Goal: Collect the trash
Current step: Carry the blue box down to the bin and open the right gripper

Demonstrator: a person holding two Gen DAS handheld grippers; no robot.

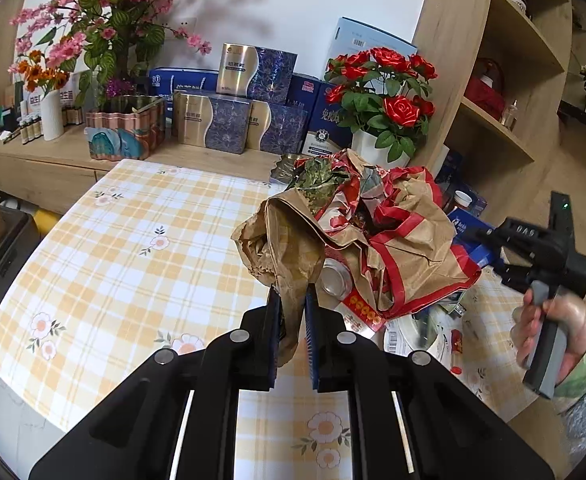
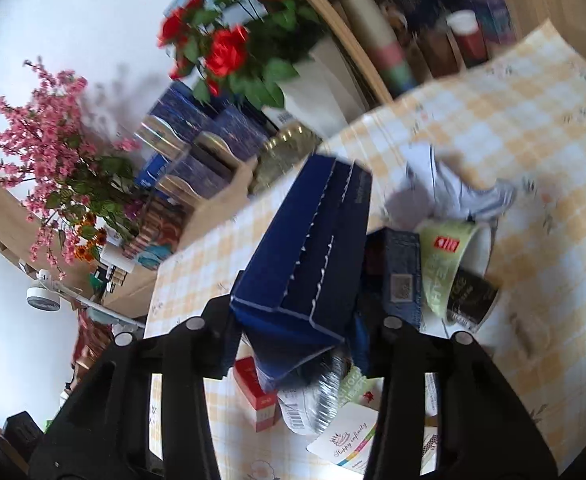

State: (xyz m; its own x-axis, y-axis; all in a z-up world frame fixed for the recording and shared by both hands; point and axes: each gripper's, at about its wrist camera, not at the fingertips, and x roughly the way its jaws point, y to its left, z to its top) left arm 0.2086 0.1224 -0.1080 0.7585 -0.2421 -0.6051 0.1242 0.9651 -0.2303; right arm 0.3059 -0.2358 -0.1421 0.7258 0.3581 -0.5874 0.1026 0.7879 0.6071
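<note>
Here, jaws clamped on paper bag [image 1: 293,248].

In the left wrist view we see the table [image 1: 133,240] filling the centre and lower left, with the sideboard [image 1: 53,160] behind it along the upper left. On the sideboard stand a flowering plant [image 1: 105,32] at upper left, a tin [image 1: 125,128] before it, stacked boxes [image 1: 233,120] to its right, and a pot of roses [image 1: 385,92] further right. Shelves [image 1: 513,80] fill the upper right. A crumpled paper bag [image 1: 353,232] sits right of centre, its lower edge between the left gripper [image 1: 293,300]. In the right wrist view a carton [image 2: 313,252] lies between the right gripper [image 2: 301,320], with a cup [image 2: 449,264] to its right and a small box [image 2: 257,392] below it on the table.
</note>
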